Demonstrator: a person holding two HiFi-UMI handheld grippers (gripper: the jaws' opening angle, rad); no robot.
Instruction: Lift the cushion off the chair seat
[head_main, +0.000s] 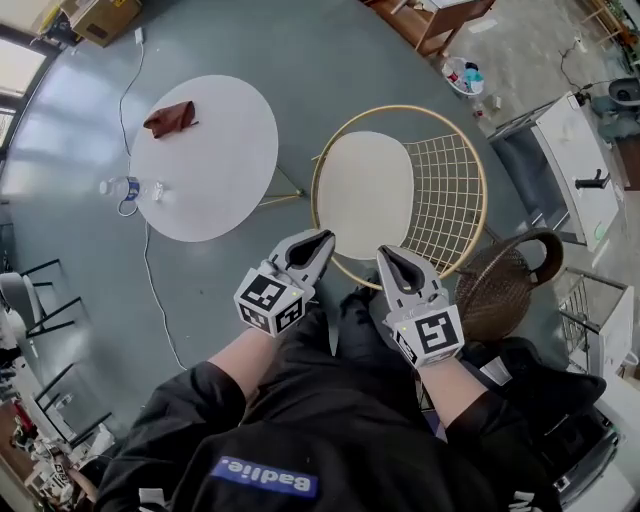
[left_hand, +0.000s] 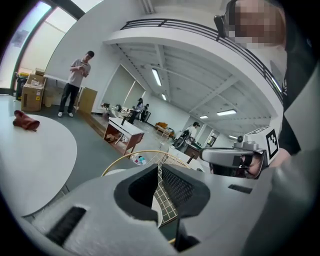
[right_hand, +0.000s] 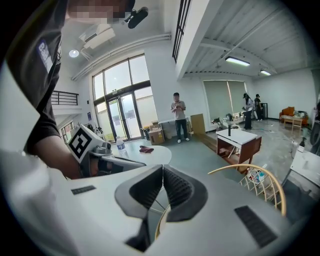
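A cream cushion (head_main: 365, 190) lies on the seat of a gold wire chair (head_main: 455, 195) just ahead of me. My left gripper (head_main: 322, 240) hovers over the chair's near rim, shut, with nothing in it. Beside it my right gripper (head_main: 385, 255) is also shut and empty, near the same rim. In the left gripper view the closed jaws (left_hand: 159, 170) point over the chair rim (left_hand: 135, 157), and a strip of cushion (left_hand: 114, 171) shows beneath. The right gripper view looks past its closed jaws (right_hand: 163, 170) to the gold rim (right_hand: 250, 172).
A round white table (head_main: 205, 190) stands left of the chair with a red-brown cloth (head_main: 170, 118) and a water bottle (head_main: 130, 188). A dark wicker basket (head_main: 505, 285) sits at the right, a white cabinet (head_main: 580, 165) beyond it. A person (left_hand: 75, 82) stands far off.
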